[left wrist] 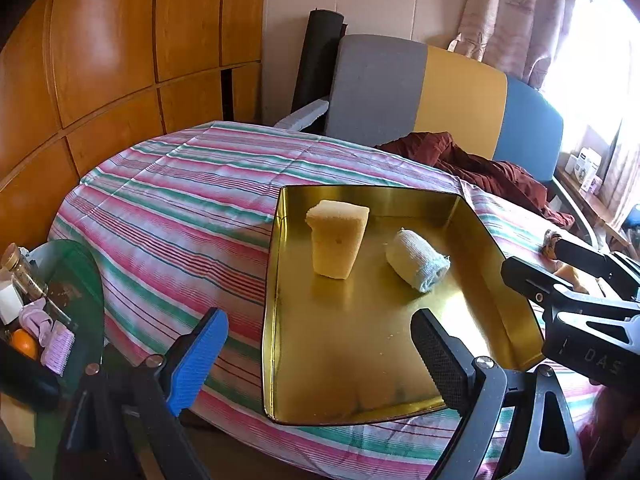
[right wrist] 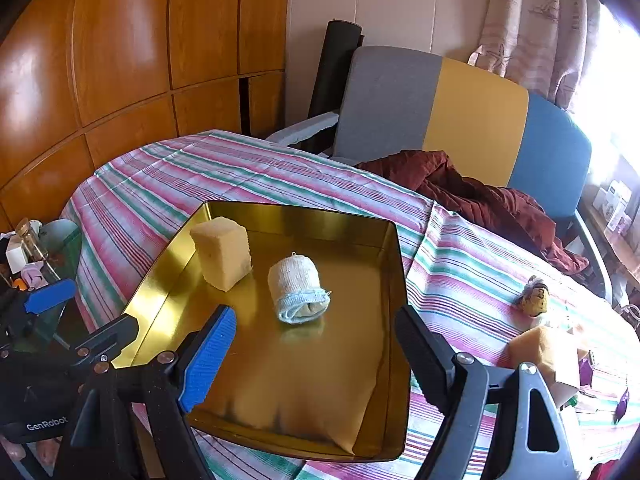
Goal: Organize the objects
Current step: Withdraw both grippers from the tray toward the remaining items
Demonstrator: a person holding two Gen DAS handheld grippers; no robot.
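A shiny gold tray (left wrist: 360,344) (right wrist: 304,384) lies on the striped tablecloth. Inside it a yellow sponge block (left wrist: 338,240) (right wrist: 222,252) stands upright near the far left corner. A rolled white and pale-blue cloth (left wrist: 418,260) (right wrist: 298,288) lies beside the sponge. My left gripper (left wrist: 320,360) (right wrist: 84,314) hovers open over the tray's near left edge. Over the tray's near side my right gripper (right wrist: 316,360) (left wrist: 552,268) is also open, and neither holds anything. Right of the tray lie another yellow sponge (right wrist: 540,348) and a small yellow and dark object (right wrist: 534,300).
A dark red garment (right wrist: 480,192) lies at the table's far right, before a grey, yellow and blue chair back (right wrist: 472,120). A glass side table (left wrist: 68,280) at the left holds a jar, an orange and small items. Purple bits (right wrist: 586,370) lie at the right edge.
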